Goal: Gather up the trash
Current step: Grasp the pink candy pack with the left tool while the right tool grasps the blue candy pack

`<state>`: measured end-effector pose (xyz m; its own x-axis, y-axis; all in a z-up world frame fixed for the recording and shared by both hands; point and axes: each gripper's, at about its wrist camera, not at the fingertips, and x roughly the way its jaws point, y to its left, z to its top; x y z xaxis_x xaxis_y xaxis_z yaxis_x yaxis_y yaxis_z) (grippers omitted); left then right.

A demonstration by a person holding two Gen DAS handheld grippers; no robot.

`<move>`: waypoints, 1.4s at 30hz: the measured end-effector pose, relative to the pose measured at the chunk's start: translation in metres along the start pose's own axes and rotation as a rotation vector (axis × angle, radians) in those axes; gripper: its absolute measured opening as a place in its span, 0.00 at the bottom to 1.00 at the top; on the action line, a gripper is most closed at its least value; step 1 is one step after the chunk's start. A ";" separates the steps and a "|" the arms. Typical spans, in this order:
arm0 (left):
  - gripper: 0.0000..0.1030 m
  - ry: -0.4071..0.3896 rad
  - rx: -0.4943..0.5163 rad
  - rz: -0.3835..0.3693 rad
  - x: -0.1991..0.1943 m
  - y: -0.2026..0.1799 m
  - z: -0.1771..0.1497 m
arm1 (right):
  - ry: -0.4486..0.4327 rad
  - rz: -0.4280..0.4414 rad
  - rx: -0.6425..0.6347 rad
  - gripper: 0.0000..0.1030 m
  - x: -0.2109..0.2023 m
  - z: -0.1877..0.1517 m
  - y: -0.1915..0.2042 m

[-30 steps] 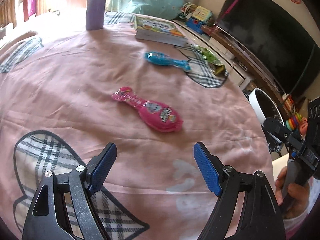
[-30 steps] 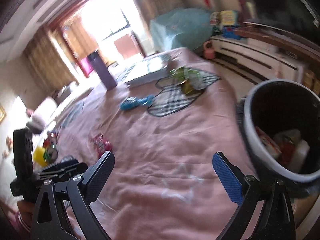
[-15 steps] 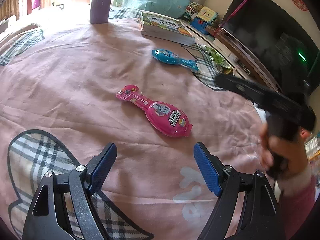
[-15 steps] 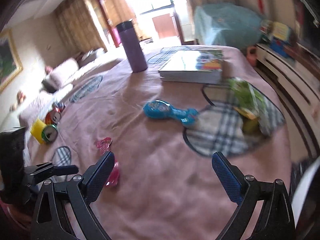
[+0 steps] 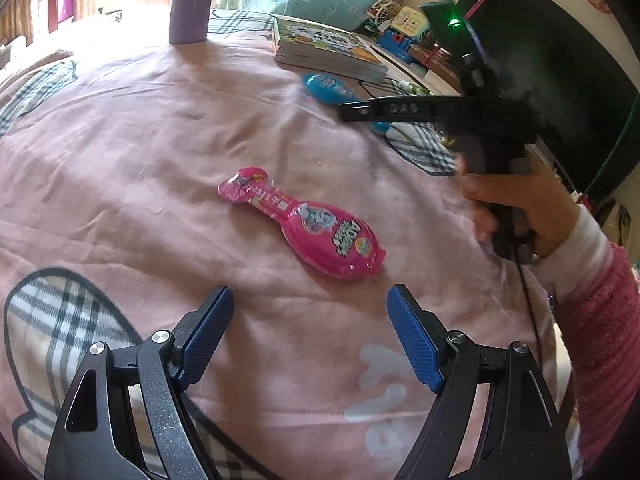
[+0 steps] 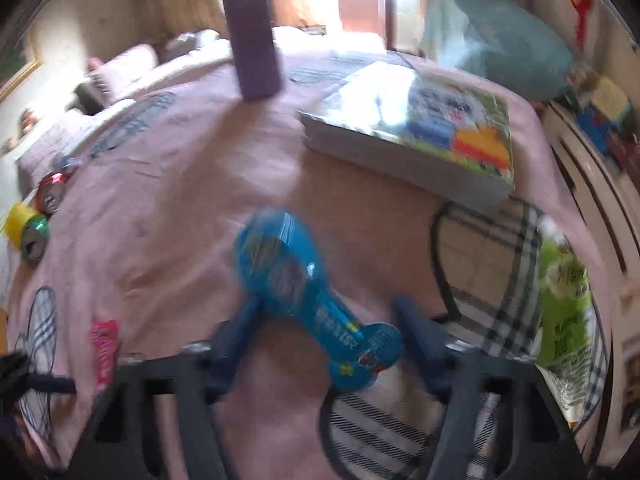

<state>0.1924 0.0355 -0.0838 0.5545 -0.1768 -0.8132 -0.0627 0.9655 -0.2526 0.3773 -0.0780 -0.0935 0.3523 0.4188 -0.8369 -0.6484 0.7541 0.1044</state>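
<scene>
My left gripper (image 5: 308,312), low in the left wrist view, stands with its blue pads wide apart and nothing between them, above the pink bedspread (image 5: 132,128). Just beyond its fingertips, at the centre of the frame, lies a pink candy wrapper (image 5: 304,224), flat on the cloth and clear of both pads. At the right of the same frame my right hand (image 5: 516,204) holds the other tool by its handle.

My right gripper (image 6: 328,316), low in the blurred right wrist view, has its jaws spread, one on each side of a blue candy wrapper (image 6: 304,284); whether the pads touch it I cannot tell. At the right edge a green snack bag (image 6: 564,300) lies on a plaid patch. Above it a book (image 6: 416,136) lies flat, and a purple bottle (image 6: 252,32) stands upright at the upper centre. Cans (image 6: 40,216) lie at the left edge; their contents cannot be seen.
</scene>
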 end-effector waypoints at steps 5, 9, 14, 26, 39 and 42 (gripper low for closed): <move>0.79 -0.019 -0.005 0.042 0.010 -0.004 0.016 | -0.013 0.048 0.159 0.20 -0.029 -0.028 -0.016; 0.62 -0.029 0.027 0.052 0.021 -0.014 0.025 | -0.048 0.083 0.254 0.20 -0.065 -0.074 -0.018; 0.49 -0.026 0.139 -0.022 0.031 -0.038 0.030 | -0.100 0.050 0.379 0.20 -0.112 -0.134 -0.022; 0.66 0.083 0.422 -0.107 0.025 -0.075 0.009 | -0.155 -0.018 0.587 0.30 -0.153 -0.205 -0.030; 0.51 -0.011 0.325 -0.005 0.034 -0.088 0.004 | -0.152 -0.136 0.483 0.19 -0.146 -0.198 -0.013; 0.51 -0.021 0.323 -0.029 0.028 -0.088 0.002 | -0.173 -0.118 0.504 0.19 -0.153 -0.206 -0.013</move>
<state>0.2152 -0.0542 -0.0832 0.5693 -0.2045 -0.7963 0.2179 0.9715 -0.0938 0.1925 -0.2563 -0.0772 0.5365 0.3615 -0.7625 -0.2090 0.9324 0.2949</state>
